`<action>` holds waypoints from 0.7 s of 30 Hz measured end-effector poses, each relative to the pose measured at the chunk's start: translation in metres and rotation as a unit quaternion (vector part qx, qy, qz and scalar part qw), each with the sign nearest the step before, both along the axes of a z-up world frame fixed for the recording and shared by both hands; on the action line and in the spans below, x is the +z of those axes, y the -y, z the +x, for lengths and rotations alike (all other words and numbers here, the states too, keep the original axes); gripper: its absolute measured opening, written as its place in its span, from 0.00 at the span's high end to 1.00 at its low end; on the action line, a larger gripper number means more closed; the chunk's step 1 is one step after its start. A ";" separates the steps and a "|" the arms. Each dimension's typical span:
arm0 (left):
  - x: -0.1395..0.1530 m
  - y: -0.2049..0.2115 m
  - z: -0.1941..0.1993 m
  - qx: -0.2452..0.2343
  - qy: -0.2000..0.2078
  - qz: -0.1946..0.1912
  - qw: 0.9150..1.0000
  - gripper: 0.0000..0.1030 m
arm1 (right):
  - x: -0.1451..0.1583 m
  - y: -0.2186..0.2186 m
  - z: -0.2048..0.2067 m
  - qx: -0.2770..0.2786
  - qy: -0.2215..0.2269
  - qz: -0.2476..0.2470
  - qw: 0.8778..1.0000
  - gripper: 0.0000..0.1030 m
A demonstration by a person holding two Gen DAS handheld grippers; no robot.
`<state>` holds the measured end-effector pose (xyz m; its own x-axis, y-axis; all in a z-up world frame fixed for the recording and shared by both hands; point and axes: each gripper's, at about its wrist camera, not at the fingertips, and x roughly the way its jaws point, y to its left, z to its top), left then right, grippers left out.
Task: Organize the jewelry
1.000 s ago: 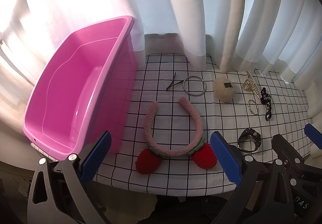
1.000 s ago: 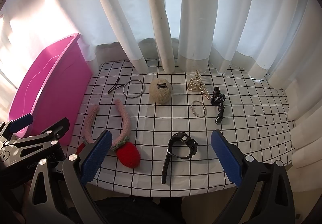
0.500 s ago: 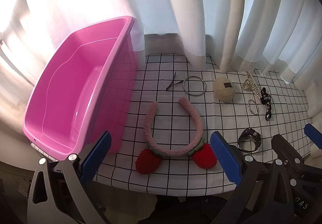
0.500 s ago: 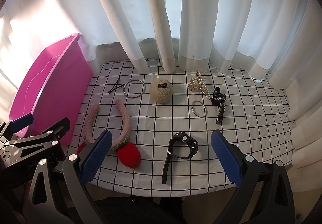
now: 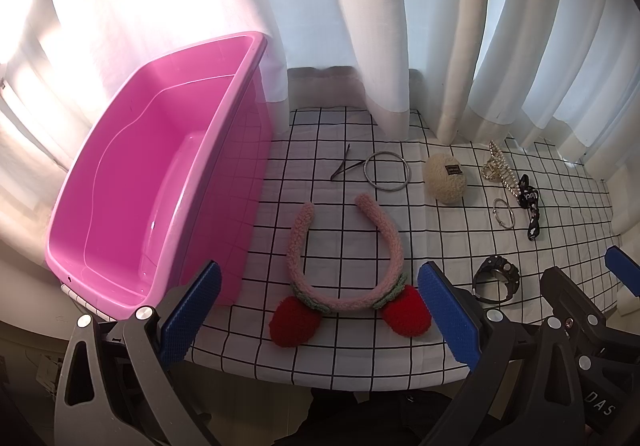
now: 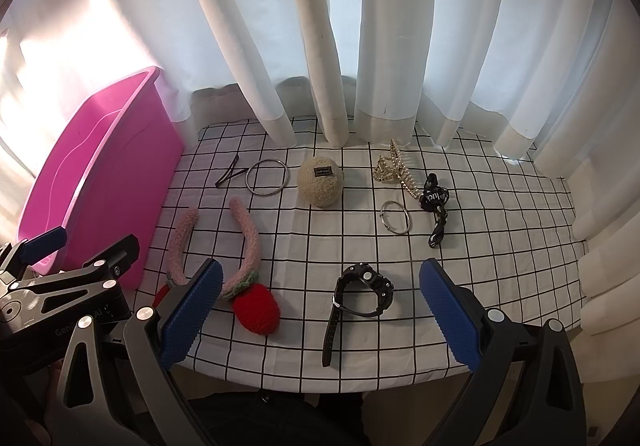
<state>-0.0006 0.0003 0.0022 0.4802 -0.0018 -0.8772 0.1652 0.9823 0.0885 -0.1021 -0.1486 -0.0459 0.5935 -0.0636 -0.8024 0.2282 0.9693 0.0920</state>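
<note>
Both of my tongs hang over the near edge of the table with their blue-padded fingers spread wide and nothing between them. My left gripper (image 5: 318, 312) points at the pink headband (image 5: 344, 246), which lies as a U with its open ends toward twelve o'clock and its two red pompoms at the near edge, just ahead of the finger pads. My right gripper (image 6: 318, 312) points at the black watch (image 6: 362, 294), whose strap trails toward six o'clock between the spread fingers without touching them.

All the jewelry lies on the checked tablecloth (image 6: 500, 246). From my right wrist view, at about eleven o'clock of the watch, a black hairpin (image 6: 228, 175) lies just beside a large silver bangle (image 6: 267, 177). At twelve o'clock sits a cream fuzzy pouf (image 6: 321, 181) with a small dark label. At one o'clock a gold pearl claw clip (image 6: 394, 169) lies touching or nearly touching a black printed strap (image 6: 436, 211); I cannot tell which. A smaller silver ring (image 6: 395, 222) lies between that strap and the pouf, closer to the strap.

A pink plastic bin (image 5: 140, 197) stands at nine o'clock of the headband, at the left end of the table, tilted in my left view and holding nothing. White curtains (image 6: 384, 25) hang behind everything.
</note>
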 end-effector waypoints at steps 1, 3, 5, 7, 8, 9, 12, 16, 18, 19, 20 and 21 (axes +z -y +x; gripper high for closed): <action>0.000 0.000 0.000 0.000 0.000 0.000 1.000 0.06 | 0.000 0.002 0.000 0.000 0.000 0.000 1.000 0.09; 0.000 0.000 0.000 0.000 0.000 0.000 1.000 0.06 | 0.000 0.001 0.000 -0.001 0.000 0.001 1.000 0.09; 0.000 0.000 0.000 0.000 0.000 0.000 1.000 0.06 | 0.000 0.000 0.000 -0.001 0.000 0.001 1.000 0.09; 0.000 0.000 0.000 0.000 0.000 0.000 1.000 0.06 | 0.000 0.000 0.000 -0.001 0.000 0.001 1.000 0.09; 0.000 0.000 0.000 0.000 0.000 0.000 1.000 0.06 | 0.000 0.001 0.000 0.000 0.000 0.000 1.000 0.09; 0.000 0.000 0.000 0.000 0.000 0.000 1.000 0.06 | 0.000 0.001 0.000 0.000 0.000 0.001 1.000 0.09; 0.000 0.000 0.000 0.000 0.000 0.000 1.000 0.06 | 0.000 0.002 0.000 -0.001 -0.001 0.002 1.000 0.09; 0.000 0.000 0.002 0.000 -0.004 0.000 1.000 0.06 | 0.000 0.003 0.001 0.000 -0.002 0.005 1.000 0.09; 0.000 0.000 0.002 0.001 -0.006 0.000 1.000 0.06 | -0.002 0.003 0.002 0.000 -0.003 0.007 1.000 0.09; -0.001 0.000 0.002 0.001 -0.007 0.000 1.000 0.06 | -0.002 0.004 0.002 0.000 -0.004 0.008 1.000 0.09; -0.003 0.000 0.002 0.001 -0.009 0.000 1.000 0.06 | -0.003 0.004 0.002 0.000 -0.006 0.009 1.000 0.09; -0.004 0.001 0.001 0.001 -0.010 0.000 1.000 0.06 | -0.004 0.005 0.002 0.001 -0.007 0.011 1.000 0.09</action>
<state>0.0008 -0.0003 -0.0014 0.4627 -0.0004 -0.8865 0.1652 0.9825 0.0857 -0.1003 -0.1536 -0.0496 0.5829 -0.0456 -0.8112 0.2279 0.9675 0.1094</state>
